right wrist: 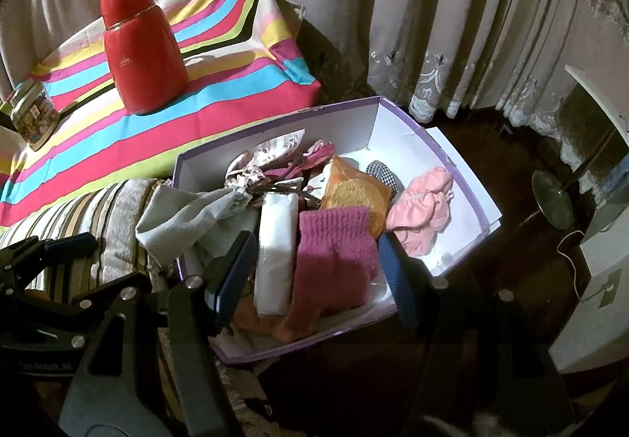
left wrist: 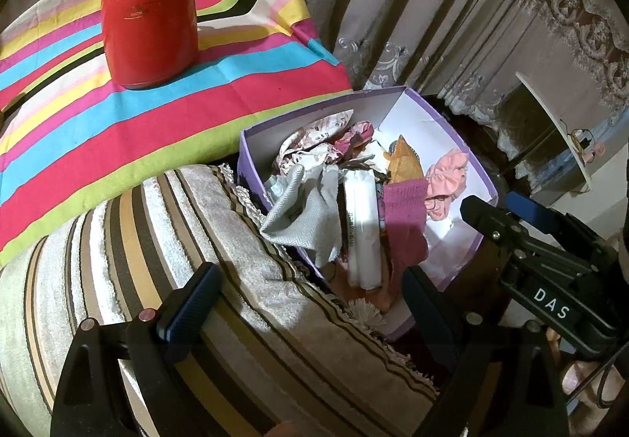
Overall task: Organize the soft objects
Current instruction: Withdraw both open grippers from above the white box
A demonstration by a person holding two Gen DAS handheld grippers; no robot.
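A purple-edged white box [left wrist: 477, 166] [right wrist: 452, 158] holds several soft things: a grey cloth [left wrist: 310, 209] [right wrist: 184, 217] draped over its near left wall, a white tissue pack [left wrist: 363, 228] [right wrist: 275, 240], a magenta knit piece [left wrist: 407, 228] [right wrist: 334, 252], a pink garment [left wrist: 448, 181] [right wrist: 422, 205], an orange cloth [right wrist: 354, 193] and floral fabric [left wrist: 310, 146] [right wrist: 267, 158]. My left gripper [left wrist: 310, 307] is open and empty, above a striped cushion [left wrist: 157, 240] beside the box. My right gripper [right wrist: 314, 272] is open and empty, just over the box's near end; it also shows in the left wrist view [left wrist: 499, 209].
A red flask [left wrist: 149, 12] [right wrist: 141, 48] stands on a bright striped cloth [left wrist: 236, 83] [right wrist: 220, 99] behind the cushion. A small jar [right wrist: 33, 114] sits at that cloth's left. Curtains [right wrist: 432, 4] hang behind. A lamp base [right wrist: 552, 197] and a white unit [right wrist: 601, 280] stand on the dark floor at right.
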